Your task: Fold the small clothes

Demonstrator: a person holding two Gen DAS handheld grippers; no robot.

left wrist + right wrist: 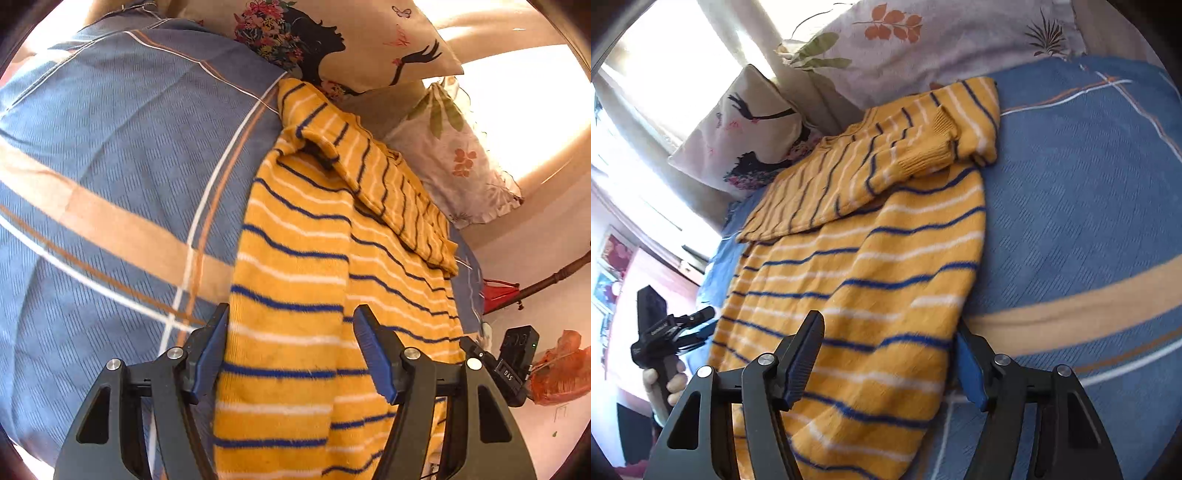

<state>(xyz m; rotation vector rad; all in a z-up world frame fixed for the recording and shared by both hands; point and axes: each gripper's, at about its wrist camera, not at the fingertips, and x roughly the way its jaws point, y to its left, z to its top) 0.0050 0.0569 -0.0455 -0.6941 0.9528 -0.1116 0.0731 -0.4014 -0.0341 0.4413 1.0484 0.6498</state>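
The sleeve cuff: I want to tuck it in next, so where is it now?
In the right wrist view the ribbed sleeve cuff lies folded across the upper part of the striped sweater, near its far right edge, just below the leaf-print pillow.

The left wrist camera sits just behind the left claw (291, 354) and looks low and close along the yellow striped sweater (295, 280) toward the silhouette-print pillow (332, 40) at the head of the bed (110, 166). The right wrist camera sits just behind the right claw (890, 360), equally low and near, facing up the same sweater (879, 266) from its opposite side (the bedspread (1071, 206) fills its right half). Both views share the sweater, the silhouette-print pillow (746, 129), the leaf-print pillow (454, 158) (923, 33) and the bedspread, and the right view catches the left claw's handle held in the left hand (663, 384) at its left edge.
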